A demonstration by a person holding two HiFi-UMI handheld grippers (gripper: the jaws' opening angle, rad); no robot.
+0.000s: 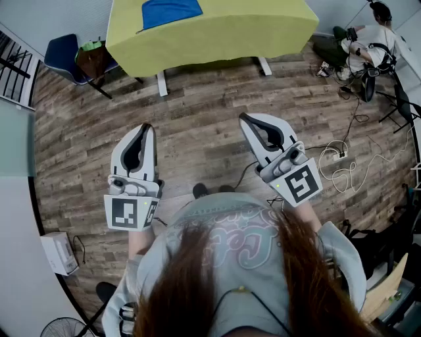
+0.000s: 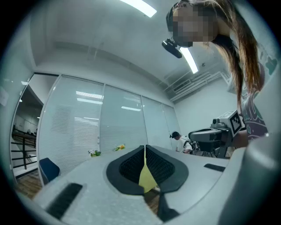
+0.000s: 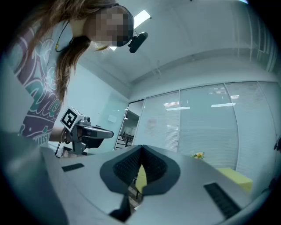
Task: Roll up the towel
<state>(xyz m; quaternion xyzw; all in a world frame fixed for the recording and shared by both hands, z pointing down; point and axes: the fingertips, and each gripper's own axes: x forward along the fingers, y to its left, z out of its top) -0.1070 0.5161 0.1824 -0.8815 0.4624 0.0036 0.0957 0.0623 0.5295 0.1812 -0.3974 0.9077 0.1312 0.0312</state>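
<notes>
The rolling has not begun, and the step in hand looks like the approach. The person (image 1: 243, 263) stands back from the work and holds both tools out in front of the chest, above bare wooden floor (image 1: 197, 141). The left claw (image 1: 146, 126) sits at about 10 o'clock from the body. Its jaws are pressed together with nothing between them; only a thin yellow sliver of background shows through the slit in its own view. The right claw (image 1: 243, 116) sits at about 1 o'clock, likewise closed and empty, its tip leaning in toward 11 o'clock so that the two noses converge slightly. Both point forward and roughly level, since each gripper view looks across the room at the glass wall, not down. They are well apart from each other and from the work. Farther out at 12 o'clock stands the tabletop (image 1: 217, 33) under a yellow-green cover. The blue towel (image 1: 170, 11) lies flat on it toward 11 o'clock, partly cut off by the frame edge and so far untouched. A chair (image 1: 66, 56) stands at 10 o'clock beside it. The next move probably calls for stepping up to the tabletop, opening both claws, lowering them to the towel's near edge and pinching it at two spread points, so that the edge can be turned over evenly.
</notes>
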